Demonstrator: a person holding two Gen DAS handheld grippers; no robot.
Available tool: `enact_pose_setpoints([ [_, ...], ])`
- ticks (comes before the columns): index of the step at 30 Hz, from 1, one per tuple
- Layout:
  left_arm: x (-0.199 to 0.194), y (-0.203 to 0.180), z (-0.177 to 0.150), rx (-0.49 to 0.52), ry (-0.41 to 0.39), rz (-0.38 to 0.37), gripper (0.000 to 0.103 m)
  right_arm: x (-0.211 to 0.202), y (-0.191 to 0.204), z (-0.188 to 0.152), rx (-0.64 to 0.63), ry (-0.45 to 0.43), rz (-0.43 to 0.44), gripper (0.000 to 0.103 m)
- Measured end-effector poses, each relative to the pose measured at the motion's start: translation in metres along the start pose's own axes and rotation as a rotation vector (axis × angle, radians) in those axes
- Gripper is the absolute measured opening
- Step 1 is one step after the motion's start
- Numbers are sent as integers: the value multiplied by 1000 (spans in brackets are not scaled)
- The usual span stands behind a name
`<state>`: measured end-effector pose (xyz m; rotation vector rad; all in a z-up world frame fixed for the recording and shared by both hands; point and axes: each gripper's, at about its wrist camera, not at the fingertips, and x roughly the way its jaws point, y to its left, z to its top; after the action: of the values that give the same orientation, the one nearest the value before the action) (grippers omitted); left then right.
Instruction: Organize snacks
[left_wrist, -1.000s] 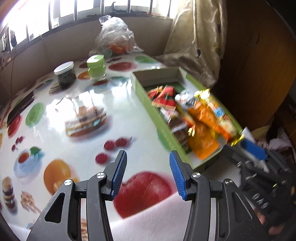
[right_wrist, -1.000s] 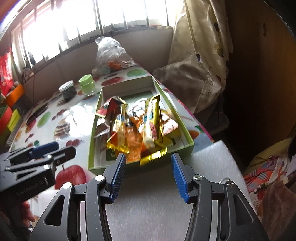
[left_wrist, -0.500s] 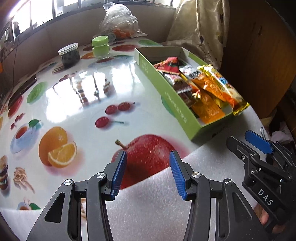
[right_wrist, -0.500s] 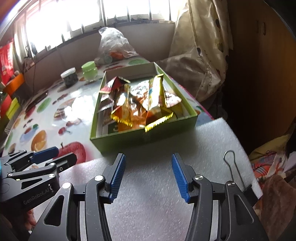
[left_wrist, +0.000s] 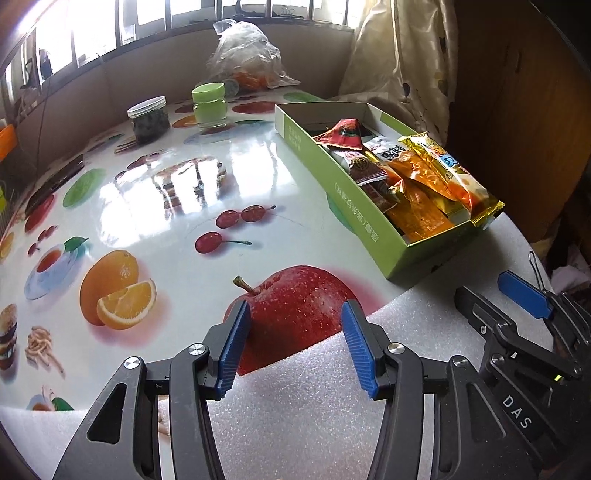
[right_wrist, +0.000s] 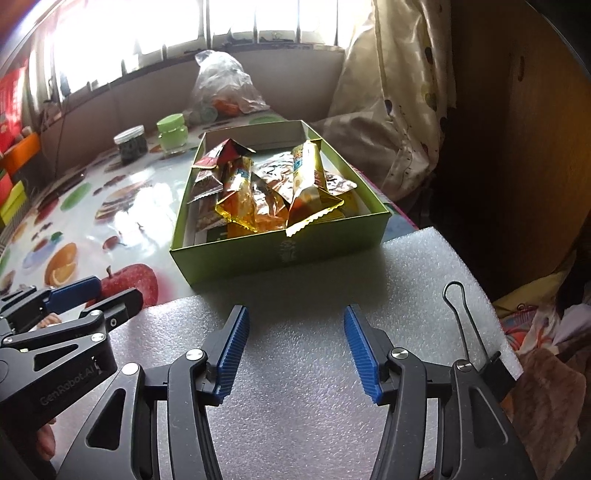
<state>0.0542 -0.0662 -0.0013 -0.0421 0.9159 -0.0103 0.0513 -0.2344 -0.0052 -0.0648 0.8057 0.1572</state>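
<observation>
Hovering your left gripper (left_wrist: 293, 349) and right gripper (right_wrist: 293, 350), fingers opening, empty, over foam sheet (right_wrist: 314, 295), fruit-print table (left_wrist: 147, 192), green box (right_wrist: 280, 254) by curtain (right_wrist: 388, 103).

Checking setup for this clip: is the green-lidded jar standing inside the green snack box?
No, the green-lidded jar stands on the fruit-print tablecloth, apart from the green snack box, beside a dark-filled jar.

Ahead of the right gripper (right_wrist: 293, 354) a box (right_wrist: 280, 254) holds snack packets (right_wrist: 273, 192); its near end seems to rest on the foam sheet (right_wrist: 306, 369) beneath. Two jars (right_wrist: 151, 142) stand beyond, leftward.
</observation>
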Motion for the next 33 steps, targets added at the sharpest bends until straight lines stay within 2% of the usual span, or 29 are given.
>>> enact_pose_setpoints([
  [33, -1, 3, 0, -19, -6, -10, 53, 0, 2, -1, 15, -3, -22, 54],
])
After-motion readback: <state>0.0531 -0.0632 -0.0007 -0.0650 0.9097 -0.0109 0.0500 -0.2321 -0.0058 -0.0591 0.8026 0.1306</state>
